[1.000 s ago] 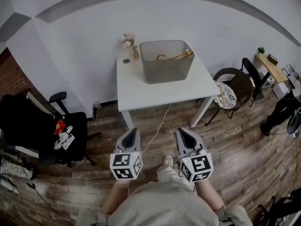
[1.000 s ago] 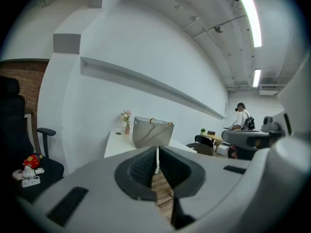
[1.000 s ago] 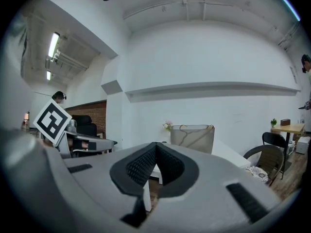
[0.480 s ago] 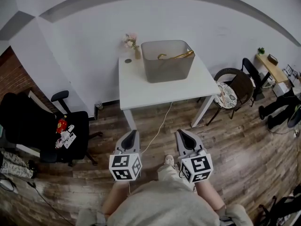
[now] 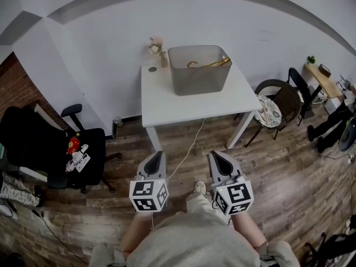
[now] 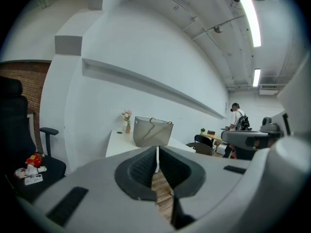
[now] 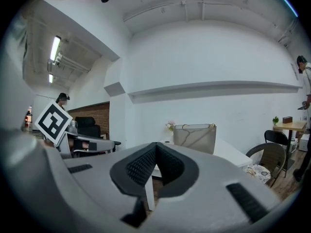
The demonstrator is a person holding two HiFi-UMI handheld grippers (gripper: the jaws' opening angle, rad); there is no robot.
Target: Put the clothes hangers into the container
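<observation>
A grey translucent container [image 5: 199,69] stands on the white table [image 5: 189,102] at the far side of the room, with golden clothes hangers [image 5: 210,64] lying inside it. The container [image 6: 152,131] shows small and distant in the left gripper view, and the container [image 7: 195,138] likewise in the right gripper view. My left gripper [image 5: 158,156] and right gripper [image 5: 214,155] are held side by side close to my body, over the wooden floor, well short of the table. Both are shut with nothing between the jaws.
A small vase of flowers [image 5: 156,50] and a dark disc [image 5: 152,69] sit at the table's back left. A black office chair [image 5: 47,149] stands left, a round wicker chair [image 5: 275,105] right. A white cable [image 5: 189,149] runs down from the table. A person [image 6: 239,119] stands far right.
The head view has shifted slightly, so the table and container sit a little higher and further right. Both grippers stay shut in the same place near my body.
</observation>
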